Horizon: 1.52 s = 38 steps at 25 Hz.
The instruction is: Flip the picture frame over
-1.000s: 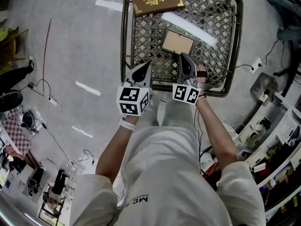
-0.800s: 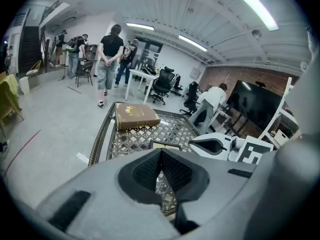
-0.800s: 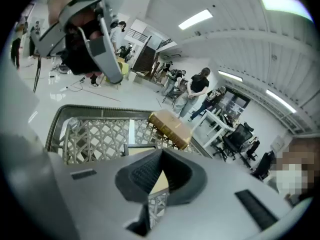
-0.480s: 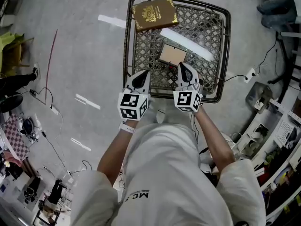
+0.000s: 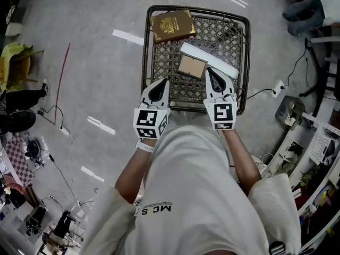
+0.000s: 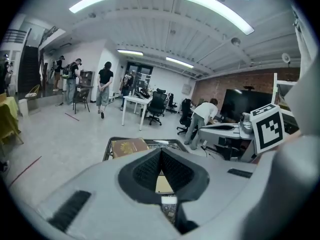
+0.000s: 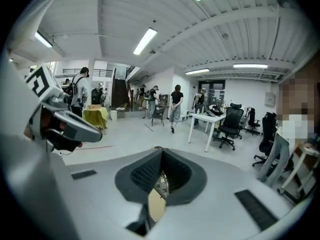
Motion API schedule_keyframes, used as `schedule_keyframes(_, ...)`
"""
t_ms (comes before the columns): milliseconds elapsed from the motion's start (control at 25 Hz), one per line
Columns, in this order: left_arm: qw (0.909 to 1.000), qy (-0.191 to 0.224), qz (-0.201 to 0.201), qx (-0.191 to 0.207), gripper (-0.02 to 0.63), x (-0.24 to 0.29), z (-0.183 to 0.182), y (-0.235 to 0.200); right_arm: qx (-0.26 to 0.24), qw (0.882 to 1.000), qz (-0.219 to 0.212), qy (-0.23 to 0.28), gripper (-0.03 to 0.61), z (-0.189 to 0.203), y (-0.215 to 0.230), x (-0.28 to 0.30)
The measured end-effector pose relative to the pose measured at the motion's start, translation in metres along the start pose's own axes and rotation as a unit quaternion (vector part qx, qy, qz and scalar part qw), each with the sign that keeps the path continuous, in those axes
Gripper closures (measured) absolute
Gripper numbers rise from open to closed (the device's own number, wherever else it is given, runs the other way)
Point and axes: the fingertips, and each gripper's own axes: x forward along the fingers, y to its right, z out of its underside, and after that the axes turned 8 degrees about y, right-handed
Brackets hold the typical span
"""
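One picture frame [image 5: 192, 66] lies flat on the mesh table [image 5: 234, 41], beside one white strip [image 5: 209, 60] and near one brown book [image 5: 171, 25]. The left gripper [image 5: 164, 83] and right gripper [image 5: 209, 72] (both empty) have their jaws clenched together.

Two grippers are counted: left gripper [image 5: 163, 82] and right gripper [image 5: 210, 71]. Two marker cubes [image 5: 150, 122] are logged, one per gripper. One lattice table [image 5: 145, 47] is noted ahead of the jaws. Three items are recorded on it:
- One picture frame [image 5: 192, 66], just beyond the jaws and between the two pairs.
- One white bar [image 5: 219, 63], just ahead of the right jaws.
- One brown book [image 5: 172, 25] with a gold emblem, farthest from the jaws, beyond the left pair.
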Motion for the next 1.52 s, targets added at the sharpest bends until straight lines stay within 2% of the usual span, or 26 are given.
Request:
schedule_keyframes(240,0.9994,0.034,-0.002,0.006,0.591,-0.012,-0.038,0.011,0.021,0.999,-0.001,0.043,0.563,-0.052,0.015,-0.028)
schedule_keyframes(600,0.9979,0.061,-0.003,0.020,0.591,-0.022,-0.068,0.021,0.033,0.996,0.023,0.078,0.563,-0.076,0.037,-0.069)
schedule_keyframes(840,0.9978,0.063,-0.004,0.020,0.591,-0.028,-0.068,0.023,0.061,0.994,0.038,0.085,0.564,-0.078,0.041,-0.081)
schedule_keyframes(1520,0.9983,0.053,0.009,0.021,0.591,-0.028,-0.060,0.025,0.094,0.991,0.046,0.081,0.564,-0.078,0.038,-0.083)
